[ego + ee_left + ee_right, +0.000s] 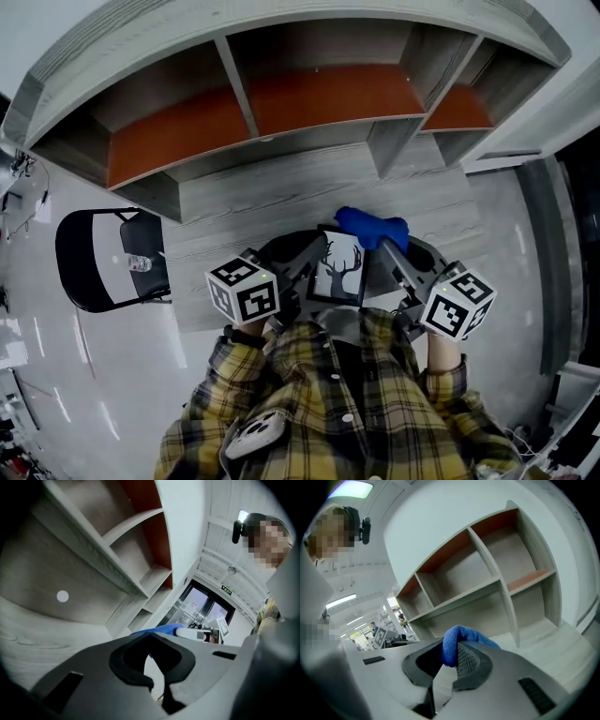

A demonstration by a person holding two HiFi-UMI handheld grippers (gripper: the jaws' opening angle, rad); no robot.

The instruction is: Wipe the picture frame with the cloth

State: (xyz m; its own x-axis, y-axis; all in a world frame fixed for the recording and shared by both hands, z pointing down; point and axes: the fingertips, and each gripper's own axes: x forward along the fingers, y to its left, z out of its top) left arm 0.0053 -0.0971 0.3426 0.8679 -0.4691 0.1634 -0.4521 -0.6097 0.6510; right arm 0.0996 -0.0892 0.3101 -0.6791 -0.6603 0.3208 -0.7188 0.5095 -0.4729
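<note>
The picture frame [337, 267], white with a black deer silhouette, is held up off the desk in front of my chest in the head view. My left gripper [305, 277] reaches its left edge and is shut on it. In the left gripper view the jaws [157, 667] stand nearly together with a thin pale edge between them. My right gripper [384, 246] is just right of the frame, shut on the blue cloth [373, 227]. The cloth [452, 646] bunches out over the pads in the right gripper view. The cloth [157, 630] also shows beyond the left jaws.
A grey wooden desk [262, 202] lies below the grippers. Behind it stands a shelf unit [309, 94] with orange-backed open compartments. A black chair [103, 258] sits at the left on the glossy white floor.
</note>
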